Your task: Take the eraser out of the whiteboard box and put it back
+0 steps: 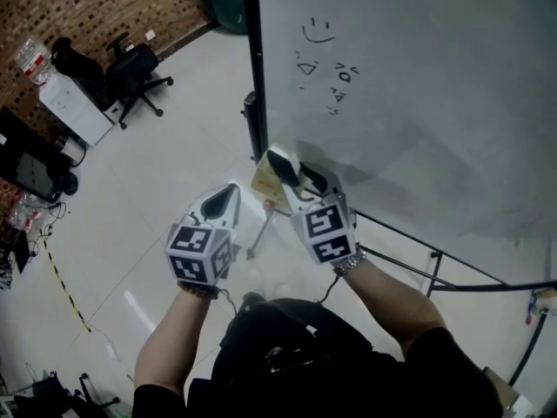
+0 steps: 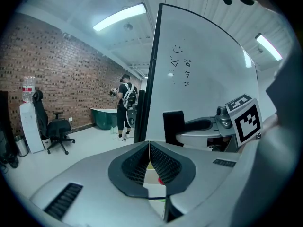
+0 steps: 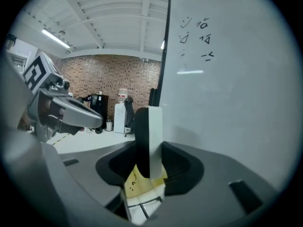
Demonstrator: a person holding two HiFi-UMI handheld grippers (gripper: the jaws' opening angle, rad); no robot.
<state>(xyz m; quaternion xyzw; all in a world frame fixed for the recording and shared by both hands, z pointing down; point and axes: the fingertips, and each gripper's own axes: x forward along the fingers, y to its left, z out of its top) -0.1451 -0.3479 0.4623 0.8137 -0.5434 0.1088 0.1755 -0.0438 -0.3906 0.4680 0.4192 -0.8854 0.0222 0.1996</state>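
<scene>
My right gripper (image 1: 300, 178) is shut on the eraser (image 3: 147, 141), a slim black and white block that stands upright between the jaws. It hangs just above a yellowish cardboard box (image 3: 138, 184) at the lower left corner of the whiteboard (image 1: 418, 85). The head view shows the box (image 1: 264, 184) just left of this gripper. My left gripper (image 1: 223, 200) hovers a little left of the box, jaws shut with nothing between them. From the left gripper view (image 2: 149, 148), the eraser (image 2: 173, 125) shows as a dark block beside the board.
The whiteboard (image 2: 203, 74) bears a few small marker drawings and stands on a black frame with legs (image 1: 435, 268). Office chairs (image 1: 130, 72) and a water dispenser (image 1: 70, 103) line the brick wall. A person (image 2: 126, 105) stands far off near a green tub (image 2: 105, 117).
</scene>
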